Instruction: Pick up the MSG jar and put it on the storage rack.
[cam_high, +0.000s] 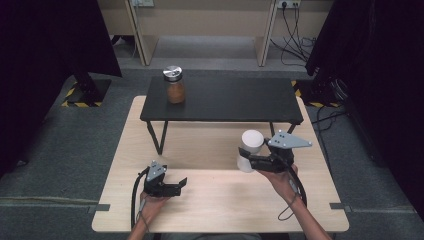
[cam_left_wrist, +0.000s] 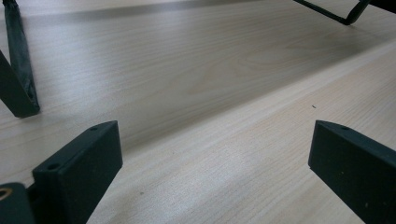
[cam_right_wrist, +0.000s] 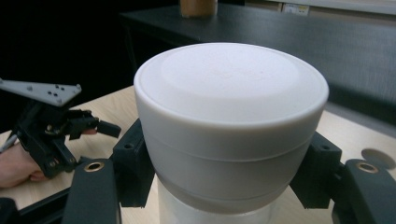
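Note:
A white round container (cam_high: 250, 148) with a white lid hangs above the wooden table (cam_high: 220, 200) at the right. My right gripper (cam_high: 248, 161) is shut on it, the jaws pressing its sides just under the lid. In the right gripper view the container (cam_right_wrist: 229, 116) stands upright between the two black jaws of the right gripper (cam_right_wrist: 229, 177). My left gripper (cam_high: 179, 186) rests low at the table's front left, open, with nothing between its jaws. The left gripper view shows the left gripper (cam_left_wrist: 215, 168) wide apart over bare wood. The right gripper view also catches the left gripper (cam_right_wrist: 105, 127) at its left.
A low black shelf (cam_high: 225, 100) on thin black legs stands across the back of the table. On its left end sits a glass jar (cam_high: 175, 86) with brown contents and a metal lid. One shelf leg (cam_left_wrist: 18, 79) is near the left gripper.

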